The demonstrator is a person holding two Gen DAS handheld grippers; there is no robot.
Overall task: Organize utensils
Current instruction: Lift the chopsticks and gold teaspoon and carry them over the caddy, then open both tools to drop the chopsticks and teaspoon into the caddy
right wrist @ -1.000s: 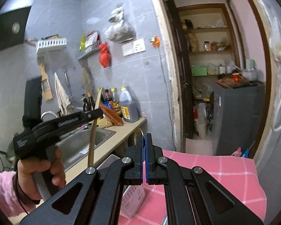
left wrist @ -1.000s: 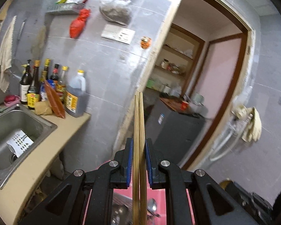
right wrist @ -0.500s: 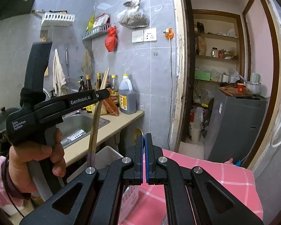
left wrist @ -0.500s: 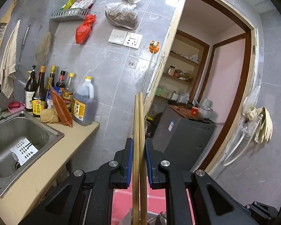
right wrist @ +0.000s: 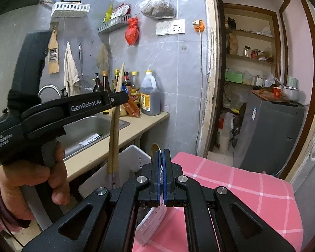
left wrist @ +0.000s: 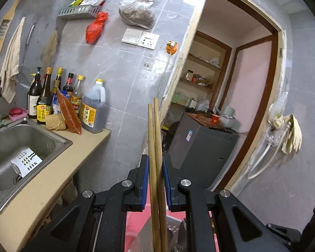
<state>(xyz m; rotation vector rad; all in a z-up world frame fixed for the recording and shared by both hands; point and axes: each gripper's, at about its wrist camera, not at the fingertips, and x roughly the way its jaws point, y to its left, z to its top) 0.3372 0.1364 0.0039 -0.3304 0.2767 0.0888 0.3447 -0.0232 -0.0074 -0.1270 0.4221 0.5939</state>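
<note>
My left gripper (left wrist: 155,161) is shut on a pair of wooden chopsticks (left wrist: 155,138) that stand upright between its blue pads. In the right wrist view a hand holds that left gripper (right wrist: 117,99) at the left. There the chopsticks (right wrist: 115,132) hang down to a white perforated utensil holder (right wrist: 134,157), and their lower ends are hidden behind my right gripper's frame. My right gripper (right wrist: 162,153) is shut over the pink checked tablecloth (right wrist: 231,184). A thin gold-coloured utensil tip (right wrist: 155,147) sticks out from between its pads.
A steel sink (left wrist: 21,138) is set in a beige counter (left wrist: 58,174) at the left, with several sauce bottles (left wrist: 92,109) against the tiled wall. A grey cabinet (left wrist: 199,147) stands in the doorway ahead. A white printed box (right wrist: 153,224) lies under the right gripper.
Both grippers have sunk. The left gripper with the chopsticks has come nearer the right one, and the chopsticks now reach the white holder. Neither grip has changed.
</note>
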